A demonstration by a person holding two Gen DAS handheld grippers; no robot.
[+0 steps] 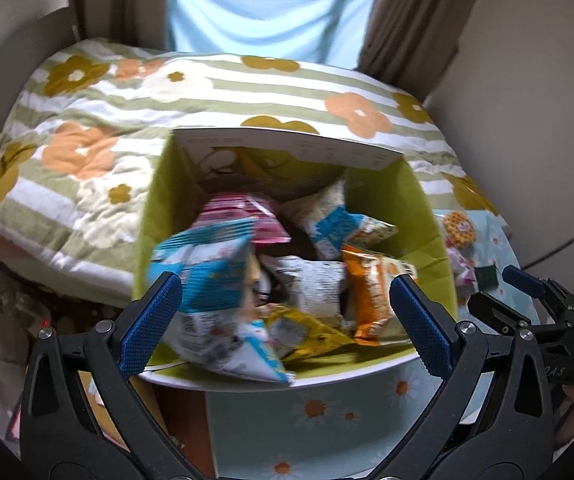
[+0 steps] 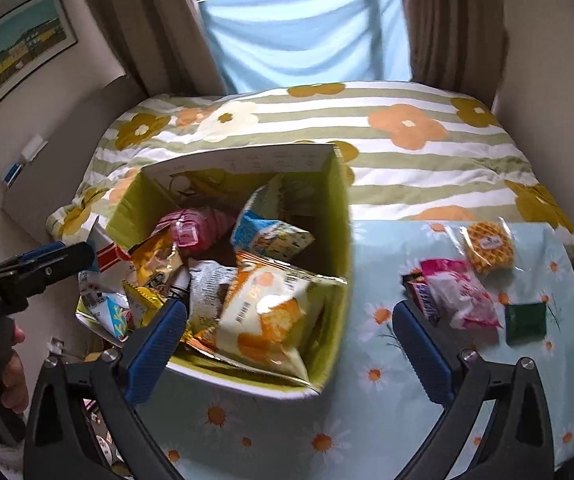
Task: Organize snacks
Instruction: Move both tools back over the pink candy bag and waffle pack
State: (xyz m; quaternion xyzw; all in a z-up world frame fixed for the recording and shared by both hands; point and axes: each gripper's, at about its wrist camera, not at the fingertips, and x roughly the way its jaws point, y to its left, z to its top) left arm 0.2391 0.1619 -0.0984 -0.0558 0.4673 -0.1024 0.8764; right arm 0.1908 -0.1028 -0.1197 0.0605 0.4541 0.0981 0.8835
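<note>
An open cardboard box with a green inside [image 1: 435,240] [image 2: 337,216] stands on the table's left part and holds several snack bags. A blue-and-white bag [image 1: 215,300] lies at its near left, an orange bag [image 1: 371,292] [image 2: 267,312] at its near right. My left gripper [image 1: 283,320] is open and empty just above the box's near rim. My right gripper [image 2: 291,344] is open and empty over the box's near right corner. On the cloth to the right lie a waffle pack [image 2: 487,246], a pink bag [image 2: 459,292], a chocolate bar [image 2: 421,298] and a dark green packet [image 2: 525,322].
The table has a pale blue daisy cloth [image 2: 367,420] [image 1: 319,420]. A bed with a striped floral cover [image 1: 87,120] [image 2: 407,140] lies behind it, under a curtained window. The other gripper shows at the right edge of the left wrist view [image 1: 527,300] and at the left edge of the right wrist view [image 2: 39,264].
</note>
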